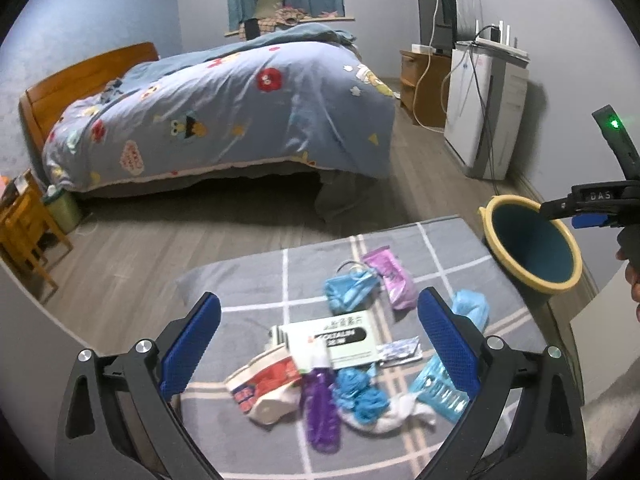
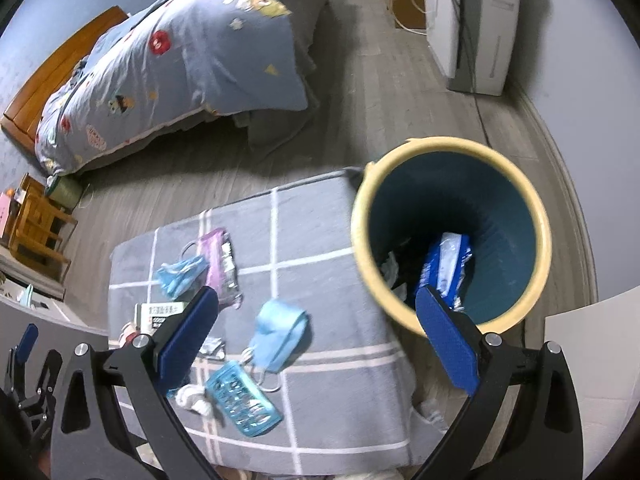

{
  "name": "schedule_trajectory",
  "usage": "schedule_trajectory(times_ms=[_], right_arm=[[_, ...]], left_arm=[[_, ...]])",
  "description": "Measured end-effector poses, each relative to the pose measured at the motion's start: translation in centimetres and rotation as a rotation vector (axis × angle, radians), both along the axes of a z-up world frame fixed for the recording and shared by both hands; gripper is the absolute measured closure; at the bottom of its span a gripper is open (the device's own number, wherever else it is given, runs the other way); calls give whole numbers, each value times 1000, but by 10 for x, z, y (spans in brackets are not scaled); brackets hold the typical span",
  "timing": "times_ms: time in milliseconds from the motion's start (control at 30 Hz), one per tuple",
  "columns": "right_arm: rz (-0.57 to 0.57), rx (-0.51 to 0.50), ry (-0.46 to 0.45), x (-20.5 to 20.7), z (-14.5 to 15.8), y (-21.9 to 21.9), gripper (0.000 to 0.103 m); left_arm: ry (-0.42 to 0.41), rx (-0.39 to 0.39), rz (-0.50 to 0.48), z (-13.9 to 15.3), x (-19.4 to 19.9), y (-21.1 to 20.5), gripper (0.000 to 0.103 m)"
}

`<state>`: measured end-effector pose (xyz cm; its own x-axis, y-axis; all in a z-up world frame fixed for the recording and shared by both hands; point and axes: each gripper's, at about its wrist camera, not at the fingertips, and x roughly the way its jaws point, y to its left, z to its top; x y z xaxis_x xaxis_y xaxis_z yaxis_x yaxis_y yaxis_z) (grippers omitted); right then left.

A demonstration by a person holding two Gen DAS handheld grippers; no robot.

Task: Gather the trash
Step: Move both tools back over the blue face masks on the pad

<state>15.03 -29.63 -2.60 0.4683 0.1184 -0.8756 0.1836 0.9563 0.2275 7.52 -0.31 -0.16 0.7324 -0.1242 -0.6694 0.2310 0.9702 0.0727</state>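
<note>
Left tongs (image 1: 318, 344) spread wide, empty, hovering above a heap of trash on a grey checked mat (image 1: 248, 284). Between the blue pads: a white box with black label (image 1: 334, 338), a red-and-white carton (image 1: 264, 388) lying on its side, a purple bottle (image 1: 322, 412), a crumpled blue mesh puff (image 1: 360, 394) touching a white tissue wad (image 1: 394, 414). Just beyond the box, a blue face mask (image 1: 350, 290) beside a purple wrapper (image 1: 392, 282); near the right pad, a second light-blue mask (image 1: 472, 308), a small foil packet (image 1: 400, 352) and a teal blister pack (image 1: 436, 388).

Right tongs (image 2: 316, 328) also spread wide, gripping nothing, poised over the mat's (image 2: 340, 292) edge next to a bin (image 2: 544, 240) with yellow rim and dark teal inside. Inside the bin: a blue-and-white packet (image 2: 446, 264) leaning against the wall, plus some pale crumpled scraps, too dim to identify. Bin standing on the wooden floor (image 2: 384, 100), touching the mat's corner. On the mat in this view: light-blue mask (image 2: 280, 334), teal blister pack (image 2: 242, 402), purple wrapper (image 2: 220, 268), folded blue mask (image 2: 182, 276).

Behind, a bed (image 1: 224, 116) under a cartoon-print duvet, wooden headboard at left; a white appliance (image 1: 484, 108) with cables against the far wall.
</note>
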Motion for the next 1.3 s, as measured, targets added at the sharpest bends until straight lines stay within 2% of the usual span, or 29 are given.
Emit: schedule_trajectory(times_ms=[200, 333, 500, 700, 833, 933, 1000, 1133, 1300], right_arm=[[23, -28, 26, 0, -12, 37, 6], [20, -20, 43, 4, -26, 53, 6], [9, -25, 87, 12, -45, 58, 6], [-24, 0, 123, 22, -63, 54, 6], [-13, 3, 152, 29, -77, 56, 6], [19, -35, 179, 34, -88, 59, 6], [40, -57, 195, 37, -96, 60, 6], [46, -6, 227, 39, -111, 61, 6], [83, -9, 256, 42, -126, 69, 6]], left_arm=[[25, -8, 17, -17, 0, 20, 5], [76, -12, 37, -34, 5, 29, 5], [89, 41, 47, -48, 10, 40, 5], [88, 49, 81, -49, 25, 46, 5], [78, 57, 76, -48, 40, 40, 5], [88, 63, 53, -54, 55, 29, 5], [95, 87, 33, -61, 65, 19, 5], [105, 109, -9, -77, 85, 0, 5], [134, 123, -36, -102, 111, -19, 5]])
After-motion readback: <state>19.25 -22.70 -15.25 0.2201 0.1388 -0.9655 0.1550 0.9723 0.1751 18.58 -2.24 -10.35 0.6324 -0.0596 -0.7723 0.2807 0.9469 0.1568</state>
